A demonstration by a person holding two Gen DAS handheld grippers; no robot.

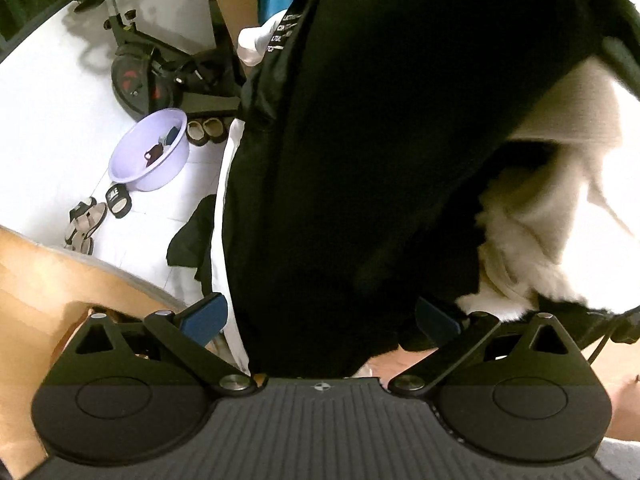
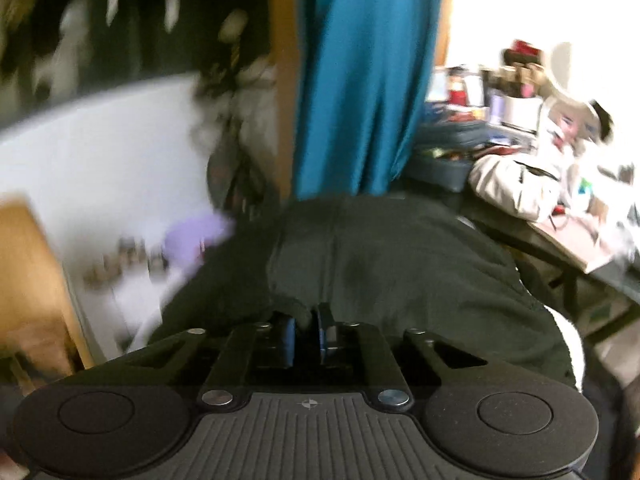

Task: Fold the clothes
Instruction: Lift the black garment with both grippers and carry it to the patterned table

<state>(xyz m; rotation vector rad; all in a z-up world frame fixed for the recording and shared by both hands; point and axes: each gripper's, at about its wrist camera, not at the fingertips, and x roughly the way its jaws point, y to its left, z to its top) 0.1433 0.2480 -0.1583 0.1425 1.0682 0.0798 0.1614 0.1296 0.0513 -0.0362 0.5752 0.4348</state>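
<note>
In your left wrist view, a lilac basin (image 1: 150, 152) sits on the white floor (image 1: 48, 128) at ten o'clock, sandals (image 1: 86, 222) just below it, while your left gripper (image 1: 320, 320) has its jaws spread wide, the black garment (image 1: 360, 160) hanging between them and filling the frame from centre to twelve o'clock. In your blurred right wrist view, your right gripper (image 2: 307, 334) has its jaws pinched on the black garment (image 2: 380, 264), with a teal curtain (image 2: 360, 80) at twelve o'clock.

Black garment (image 1: 360, 160) between spread jaws, seemingly.
</note>
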